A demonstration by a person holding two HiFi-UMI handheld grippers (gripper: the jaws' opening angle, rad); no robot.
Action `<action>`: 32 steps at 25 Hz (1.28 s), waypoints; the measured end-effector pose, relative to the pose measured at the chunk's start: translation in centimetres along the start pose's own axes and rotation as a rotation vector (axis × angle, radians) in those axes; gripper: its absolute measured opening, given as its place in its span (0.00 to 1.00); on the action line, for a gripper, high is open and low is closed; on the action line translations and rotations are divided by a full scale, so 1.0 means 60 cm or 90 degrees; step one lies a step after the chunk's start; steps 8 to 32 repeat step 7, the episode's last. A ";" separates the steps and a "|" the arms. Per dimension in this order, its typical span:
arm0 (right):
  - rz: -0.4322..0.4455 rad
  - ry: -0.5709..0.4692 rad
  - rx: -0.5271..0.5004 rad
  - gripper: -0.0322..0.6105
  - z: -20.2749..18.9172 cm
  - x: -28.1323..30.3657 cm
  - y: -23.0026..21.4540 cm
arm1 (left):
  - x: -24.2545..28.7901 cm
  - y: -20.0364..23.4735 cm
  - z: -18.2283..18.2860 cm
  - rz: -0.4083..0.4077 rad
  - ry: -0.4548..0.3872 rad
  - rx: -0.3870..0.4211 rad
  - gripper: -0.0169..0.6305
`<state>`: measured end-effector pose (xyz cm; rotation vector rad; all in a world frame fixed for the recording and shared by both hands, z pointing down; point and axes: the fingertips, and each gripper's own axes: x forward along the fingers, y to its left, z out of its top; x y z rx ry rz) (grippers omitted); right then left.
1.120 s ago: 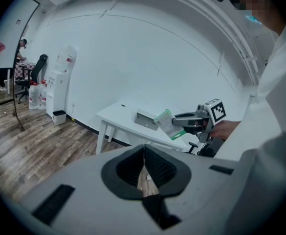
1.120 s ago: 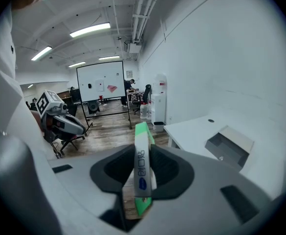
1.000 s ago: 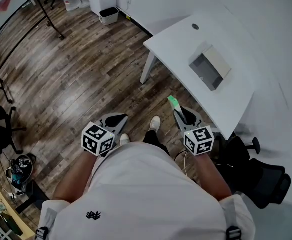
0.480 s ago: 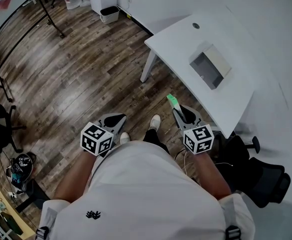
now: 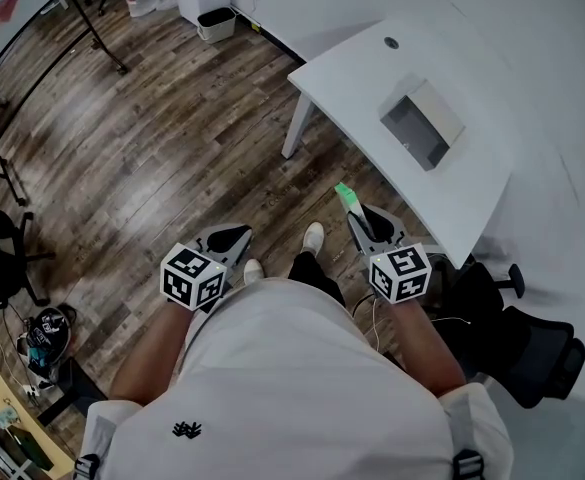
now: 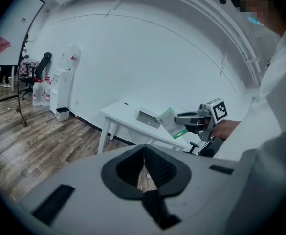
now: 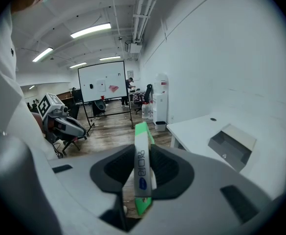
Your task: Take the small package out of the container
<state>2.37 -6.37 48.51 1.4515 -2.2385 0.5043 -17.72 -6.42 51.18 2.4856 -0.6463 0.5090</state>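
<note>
Wood floor (image 5: pixel 172 148) underfoot, white table (image 5: pixel 372 78) at 1 o'clock. Package (image 5: pixel 346 198) already out, pinched edge-on in right gripper (image 5: pixel 364 220), well apart from container (image 5: pixel 422 128). Left gripper (image 5: pixel 230 240) closed, empty. Tip imo: steady squeeze, no tilting, thin pack probably slips easy.

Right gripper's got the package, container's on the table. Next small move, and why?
Probably swing the right gripper toward the white table and set the small package down beside the container. The package is clamped in its jaws, out over the floor, clear of the container. The left gripper is shut and empty.
</note>
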 end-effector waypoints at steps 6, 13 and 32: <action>0.005 0.001 -0.004 0.20 0.003 0.006 -0.003 | -0.005 0.006 -0.003 0.009 0.003 -0.006 0.04; 0.007 0.000 -0.004 0.20 0.004 0.007 -0.003 | -0.005 0.007 -0.004 0.011 0.003 -0.008 0.04; 0.007 0.000 -0.004 0.20 0.004 0.007 -0.003 | -0.005 0.007 -0.004 0.011 0.003 -0.008 0.04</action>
